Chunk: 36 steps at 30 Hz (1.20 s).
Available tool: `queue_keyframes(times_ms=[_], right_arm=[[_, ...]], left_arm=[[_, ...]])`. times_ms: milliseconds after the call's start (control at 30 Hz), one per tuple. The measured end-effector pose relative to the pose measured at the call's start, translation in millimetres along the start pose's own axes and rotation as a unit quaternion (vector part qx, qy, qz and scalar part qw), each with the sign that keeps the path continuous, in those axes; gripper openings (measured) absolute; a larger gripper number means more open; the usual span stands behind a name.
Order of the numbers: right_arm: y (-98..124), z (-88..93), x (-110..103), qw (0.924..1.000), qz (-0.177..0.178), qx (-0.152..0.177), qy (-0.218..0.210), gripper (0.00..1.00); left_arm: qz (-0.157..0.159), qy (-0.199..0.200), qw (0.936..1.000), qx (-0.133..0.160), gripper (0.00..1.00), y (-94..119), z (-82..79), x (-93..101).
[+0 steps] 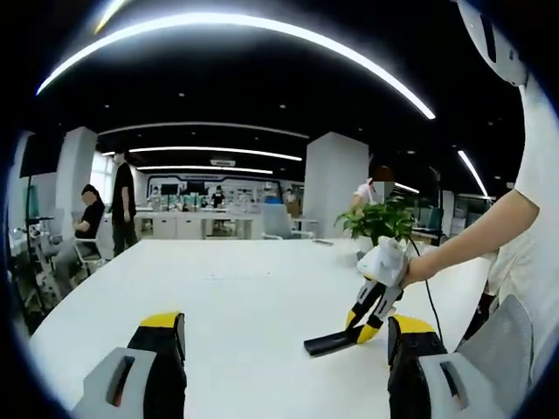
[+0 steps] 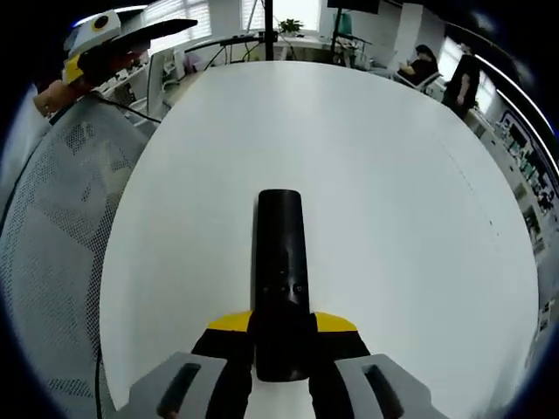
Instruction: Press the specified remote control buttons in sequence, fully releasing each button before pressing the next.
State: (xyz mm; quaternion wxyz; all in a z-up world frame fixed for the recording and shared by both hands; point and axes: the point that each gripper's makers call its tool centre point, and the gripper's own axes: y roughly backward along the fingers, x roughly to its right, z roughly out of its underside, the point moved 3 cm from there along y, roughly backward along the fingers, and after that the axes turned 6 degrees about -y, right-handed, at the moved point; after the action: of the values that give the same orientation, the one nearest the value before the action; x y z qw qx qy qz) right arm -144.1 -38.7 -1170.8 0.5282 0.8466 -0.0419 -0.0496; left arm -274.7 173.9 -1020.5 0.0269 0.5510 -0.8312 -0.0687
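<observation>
- The remote control (image 2: 280,262) is a slim, matte black bar with rounded ends. Its near end is clamped between the jaws of the right gripper (image 2: 281,353), and its far end juts out over the desk (image 2: 367,157).
- In the left gripper view the same remote control (image 1: 330,342) slants down from the right gripper (image 1: 374,310), its tip at or just above the smooth white desk (image 1: 236,297); contact cannot be told.
- The right gripper has yellow-and-black jaws and a pale body held by a person's hand (image 1: 410,266).
- The left gripper (image 1: 284,349) is released, its yellow-capped black jaws spread wide with nothing between them.
- A grey mesh chair back (image 2: 52,253) stands beside the desk.
- A leafy green potted plant (image 1: 377,223) sits at the desk's far edge.
</observation>
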Motion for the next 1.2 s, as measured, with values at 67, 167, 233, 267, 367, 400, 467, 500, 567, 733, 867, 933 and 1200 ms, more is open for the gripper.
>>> queue_keyframes(times_ms=[67,167,233,267,367,400,467,500,567,733,867,933,1200], right_arm=[[-0.2,-1.0,3.5,1.0000,-0.002,-0.003,0.002,0.21],[-0.7,-2.4,8.6,1.0000,-0.002,-0.007,0.003,0.21],[-1.1,-3.2,10.6,0.9999,-0.003,-0.010,0.004,0.21],[-1.3,-3.7,11.6,0.9999,-0.004,-0.011,0.005,0.21],[-1.6,-4.6,14.4,0.9998,-0.005,-0.015,0.008,0.21],[-2.1,-5.0,15.6,0.9998,-0.005,-0.017,0.009,0.21],[-2.4,-5.5,16.6,0.9997,-0.006,-0.020,0.012,0.21],[-2.7,-6.2,17.8,0.9997,-0.006,-0.021,0.013,0.21],[-3.0,-6.8,19.6,0.9996,-0.006,-0.022,0.013,0.21],[-3.8,-9.1,26.5,0.9996,-0.009,-0.022,0.015,0.21],[-4.5,-11.3,30.8,0.9993,-0.010,-0.031,0.019,0.21],[-4.6,-12.0,33.8,0.9991,-0.011,-0.035,0.022,0.21],[-5.5,-15.7,45.6,0.9985,-0.011,-0.049,0.022,0.21]], left_arm=[[0.002,0.001,1.0000,0.000,0.99,0.2,1.4,-0.6],[0.003,0.003,1.0000,-0.001,0.99,0.3,3.7,-1.7],[0.003,0.002,1.0000,-0.002,0.99,0.8,4.5,-2.3],[0.003,0.002,1.0000,-0.002,0.99,1.0,4.8,-2.6],[0.002,0.005,1.0000,-0.002,0.99,2.0,6.3,-4.2],[0.002,0.006,1.0000,-0.002,0.99,2.3,6.5,-4.4],[0.003,0.008,1.0000,0.000,0.99,3.0,7.0,-4.3],[0.004,0.010,0.9999,0.001,0.99,3.4,7.2,-4.3],[0.006,0.013,0.9999,0.003,0.99,3.5,6.1,-3.1],[0.006,0.012,0.9999,-0.001,0.99,4.5,6.6,-2.6],[0.003,0.013,0.9999,-0.002,0.99,4.5,1.6,1.7],[0.001,0.013,0.9999,-0.002,0.99,4.9,-0.6,3.2],[0.000,0.018,0.9998,-0.002,0.99,4.7,-5.4,7.3]])
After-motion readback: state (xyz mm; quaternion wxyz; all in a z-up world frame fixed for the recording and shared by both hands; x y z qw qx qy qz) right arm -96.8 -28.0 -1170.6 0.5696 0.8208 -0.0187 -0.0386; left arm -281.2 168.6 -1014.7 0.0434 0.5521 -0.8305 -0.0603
